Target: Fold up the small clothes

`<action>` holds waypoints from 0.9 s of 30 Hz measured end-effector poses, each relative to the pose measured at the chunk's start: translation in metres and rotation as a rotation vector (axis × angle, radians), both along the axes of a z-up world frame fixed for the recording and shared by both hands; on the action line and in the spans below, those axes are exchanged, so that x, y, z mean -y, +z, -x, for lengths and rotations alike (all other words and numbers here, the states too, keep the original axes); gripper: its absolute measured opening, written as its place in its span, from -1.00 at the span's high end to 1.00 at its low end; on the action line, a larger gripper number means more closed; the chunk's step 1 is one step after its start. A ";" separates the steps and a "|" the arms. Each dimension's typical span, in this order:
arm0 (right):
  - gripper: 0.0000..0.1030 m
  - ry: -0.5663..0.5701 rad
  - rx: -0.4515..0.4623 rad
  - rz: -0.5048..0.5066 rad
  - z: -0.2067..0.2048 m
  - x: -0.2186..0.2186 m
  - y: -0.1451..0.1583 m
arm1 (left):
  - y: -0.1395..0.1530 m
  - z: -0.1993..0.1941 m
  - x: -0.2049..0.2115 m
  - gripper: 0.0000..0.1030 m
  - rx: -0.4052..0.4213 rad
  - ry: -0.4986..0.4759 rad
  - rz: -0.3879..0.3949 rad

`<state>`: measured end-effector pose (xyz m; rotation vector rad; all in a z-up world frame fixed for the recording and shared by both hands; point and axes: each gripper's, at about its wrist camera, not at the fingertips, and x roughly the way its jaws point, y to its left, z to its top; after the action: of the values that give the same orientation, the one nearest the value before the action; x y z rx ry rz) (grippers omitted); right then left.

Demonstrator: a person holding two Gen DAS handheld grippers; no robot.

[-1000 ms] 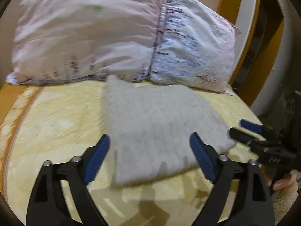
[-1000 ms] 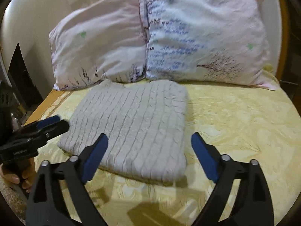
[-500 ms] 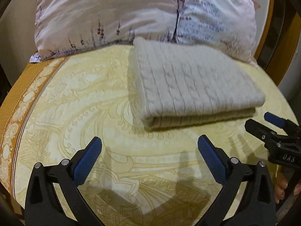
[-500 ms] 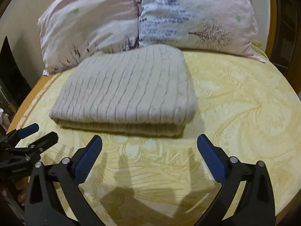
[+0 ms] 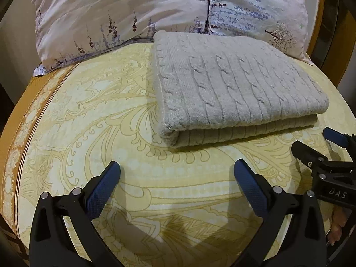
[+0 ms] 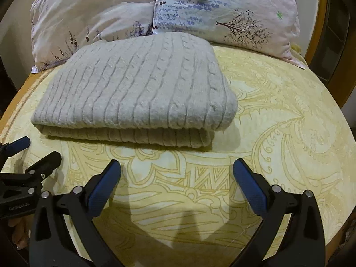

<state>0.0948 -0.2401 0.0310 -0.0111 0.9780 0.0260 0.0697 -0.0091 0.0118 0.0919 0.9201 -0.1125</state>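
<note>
one grey cable-knit sweater [image 5: 233, 89] lies folded flat on the bedspread [image 5: 89, 122].

Warm, yellowish indoor light fell from above and behind the cameras, and both views were bright and sharp, with no motion blur. Each gripper threw soft dark shadows forward onto the near bedspread [image 5: 93, 133]. The folded grey sweater [image 6: 142, 89] cast a faint shadow along its near edge and to its right, and its cable knit read crisply. Fisheye bending curved the bed into a dome, and the corners fell to black vignette. The pillows [image 6: 200, 6] at the far side looked slightly washed out, with mild glare
</note>
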 end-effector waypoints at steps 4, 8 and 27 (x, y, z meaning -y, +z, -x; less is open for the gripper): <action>-0.96 -0.002 0.005 -0.001 0.001 0.000 -0.001 | -0.001 0.000 0.000 -0.97 0.002 0.001 0.000; -0.97 -0.005 0.010 -0.003 0.001 0.001 -0.001 | 0.000 -0.002 0.000 -0.97 -0.002 0.006 -0.002; -0.97 0.000 0.012 -0.003 0.001 0.001 -0.001 | 0.000 -0.004 0.000 -0.97 -0.003 -0.006 -0.002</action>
<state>0.0943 -0.2414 0.0299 -0.0081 0.9660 0.0271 0.0737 -0.0087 0.0114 0.0968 0.9227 -0.1171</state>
